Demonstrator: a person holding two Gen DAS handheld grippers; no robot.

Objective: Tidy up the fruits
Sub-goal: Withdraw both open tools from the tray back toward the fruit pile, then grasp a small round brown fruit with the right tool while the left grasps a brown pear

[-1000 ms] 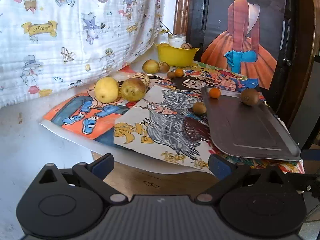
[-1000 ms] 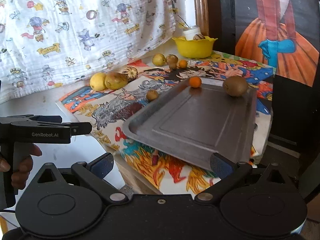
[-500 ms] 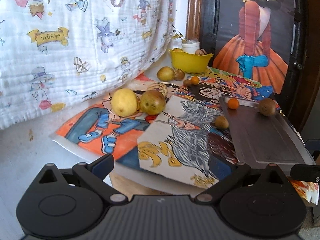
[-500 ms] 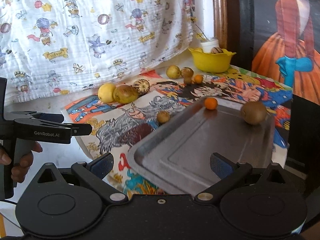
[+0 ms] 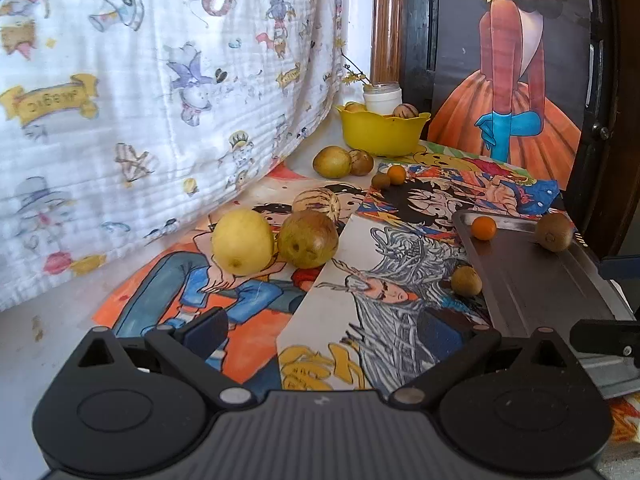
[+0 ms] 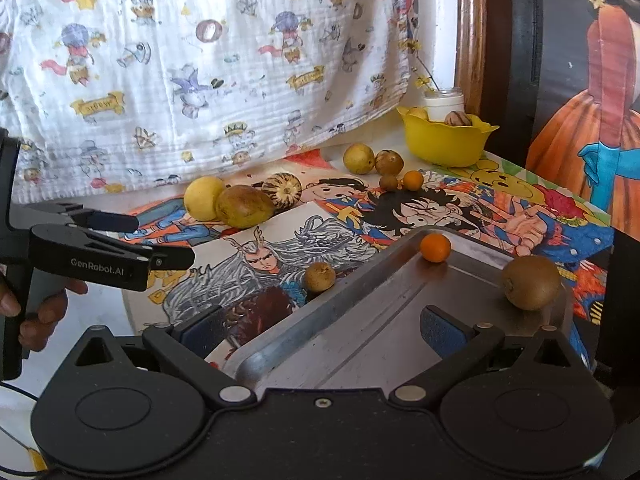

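Note:
Loose fruits lie on the picture-covered table: a yellow fruit (image 5: 242, 240) touching a brownish one (image 5: 308, 238), with a striped fruit (image 5: 316, 202) behind them. On a grey metal tray (image 6: 360, 320) sit a small orange (image 6: 435, 247) and a kiwi (image 6: 531, 282); a small brown fruit (image 6: 319, 276) rests against the tray's left rim. My left gripper (image 5: 322, 328) is open and holds nothing, short of the yellow fruit. Over the tray's near corner my right gripper (image 6: 322, 328) is also open, with nothing gripped.
A yellow bowl (image 5: 380, 132) holding fruit stands at the back with a white jar (image 5: 382, 98) behind it. In front of it lie several more small fruits (image 5: 332, 162). A printed cloth (image 5: 140, 100) hangs along the left. A dark painted panel (image 5: 520, 80) closes the right.
Both grippers have moved forward toward the table, so the fruits and tray look nearer. Both stay open. No fruit has moved.

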